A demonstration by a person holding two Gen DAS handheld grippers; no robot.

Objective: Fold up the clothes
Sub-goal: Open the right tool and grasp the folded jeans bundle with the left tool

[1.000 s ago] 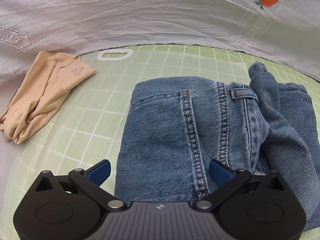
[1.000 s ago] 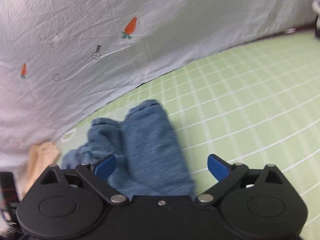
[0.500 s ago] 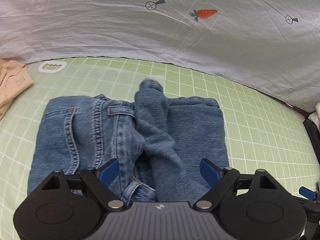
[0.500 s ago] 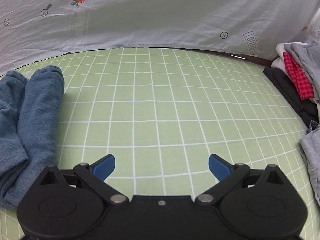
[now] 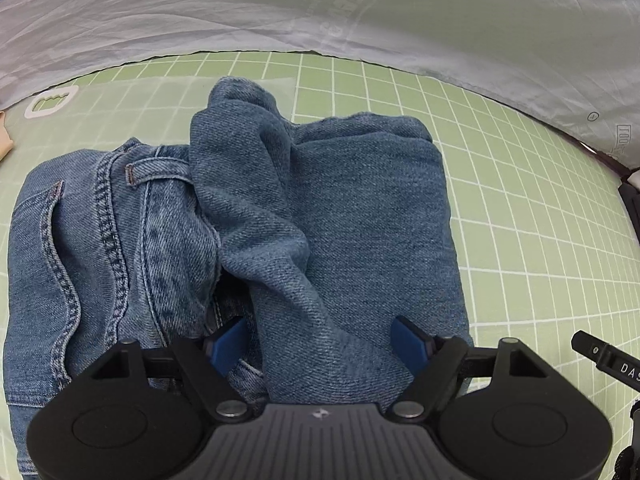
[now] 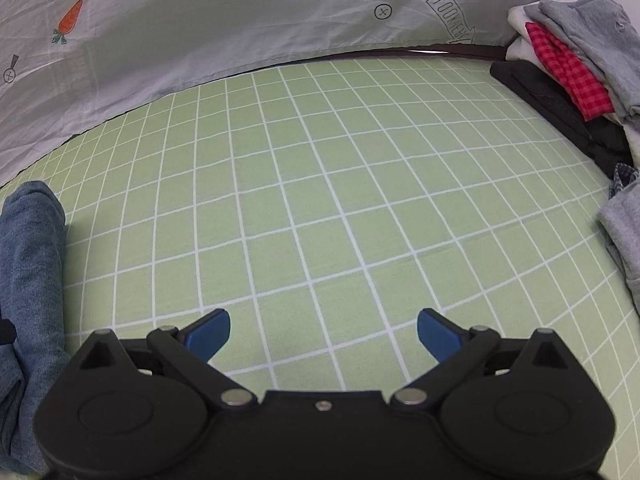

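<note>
A pair of blue jeans (image 5: 248, 216) lies folded in a bundle on the green grid mat (image 5: 540, 240), a bunched leg draped over the top. My left gripper (image 5: 320, 344) is open, its blue pads on either side of the near end of that leg fold, low over the denim. My right gripper (image 6: 323, 336) is open and empty above bare mat, to the right of the jeans, whose edge shows at the far left in the right wrist view (image 6: 28, 272).
A pile of clothes (image 6: 568, 68) in grey, red check and black sits at the mat's right edge. A white printed sheet (image 6: 240, 12) hangs along the back. A white tag outline (image 5: 50, 102) marks the mat's far left. Part of the other gripper (image 5: 608, 360) shows at right.
My left gripper swung right from the waistband to the leg fold and came closer to the denim. My right gripper turned away from the jeans toward bare mat and the clothes pile.
</note>
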